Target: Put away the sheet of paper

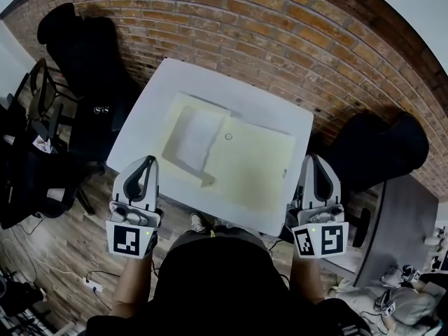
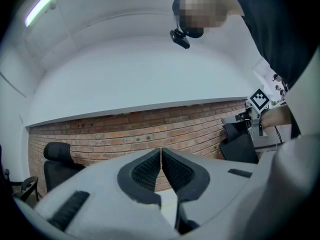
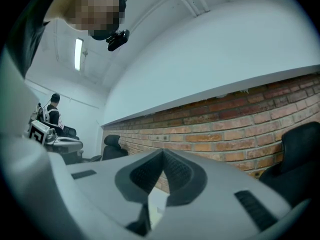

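A white sheet of paper (image 1: 194, 138) lies on the left half of an open cream folder (image 1: 255, 163) on the white table (image 1: 266, 107) in the head view. My left gripper (image 1: 148, 162) hovers at the table's near left edge, shut and empty. My right gripper (image 1: 310, 159) hangs at the near right edge, also shut with nothing in it. In the left gripper view the left gripper's tips (image 2: 161, 150) meet and point at the brick wall. The right gripper view shows the same for the right gripper's tips (image 3: 163, 152). Both grippers are apart from the paper.
Black office chairs stand left (image 1: 87, 61) and right (image 1: 381, 145) of the table. A brick wall (image 1: 280, 26) runs behind it. A grey desk (image 1: 402, 222) is at the right, cables (image 1: 91, 280) lie on the wood floor at the left.
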Tool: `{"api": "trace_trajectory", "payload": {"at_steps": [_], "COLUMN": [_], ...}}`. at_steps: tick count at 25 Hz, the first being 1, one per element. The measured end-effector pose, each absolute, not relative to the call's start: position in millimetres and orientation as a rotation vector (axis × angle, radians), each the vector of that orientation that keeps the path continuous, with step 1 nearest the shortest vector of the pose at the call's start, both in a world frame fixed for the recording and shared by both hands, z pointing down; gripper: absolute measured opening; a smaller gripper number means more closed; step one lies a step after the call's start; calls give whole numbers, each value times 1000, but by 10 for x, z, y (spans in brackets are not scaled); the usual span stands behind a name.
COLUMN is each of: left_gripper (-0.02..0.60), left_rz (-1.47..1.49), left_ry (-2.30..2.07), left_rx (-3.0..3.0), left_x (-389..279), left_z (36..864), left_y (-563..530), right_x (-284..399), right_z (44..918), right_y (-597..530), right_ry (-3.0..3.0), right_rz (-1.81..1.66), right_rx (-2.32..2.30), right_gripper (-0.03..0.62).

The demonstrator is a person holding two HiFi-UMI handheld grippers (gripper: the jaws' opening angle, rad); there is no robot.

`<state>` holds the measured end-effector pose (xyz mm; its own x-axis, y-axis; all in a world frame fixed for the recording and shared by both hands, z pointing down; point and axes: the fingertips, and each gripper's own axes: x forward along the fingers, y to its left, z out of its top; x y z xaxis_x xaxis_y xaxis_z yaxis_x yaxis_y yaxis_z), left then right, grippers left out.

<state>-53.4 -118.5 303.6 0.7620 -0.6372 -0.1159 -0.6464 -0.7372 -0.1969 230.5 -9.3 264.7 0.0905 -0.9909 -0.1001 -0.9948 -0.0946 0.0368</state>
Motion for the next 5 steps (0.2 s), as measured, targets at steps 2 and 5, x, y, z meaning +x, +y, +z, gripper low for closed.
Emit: {"api": "trace_trajectory", "payload": {"at_steps": [2,5], "left_gripper": [31,30], "left_rz": [56,62], "left_ry": [1010,1006], "left_rx": [-2723,-2722], "left_x": [-533,-500], "left_z": [3007,2982], "left_y": [-1194,-1181], "right_x": [2368,2486], "right_z": [2620,2581], "right_y": [-59,-5], "right_ry": [2058,2011], "right_rz": [161,171], "right_rx": [-2303,-2330], "right_gripper": [14,14]}}
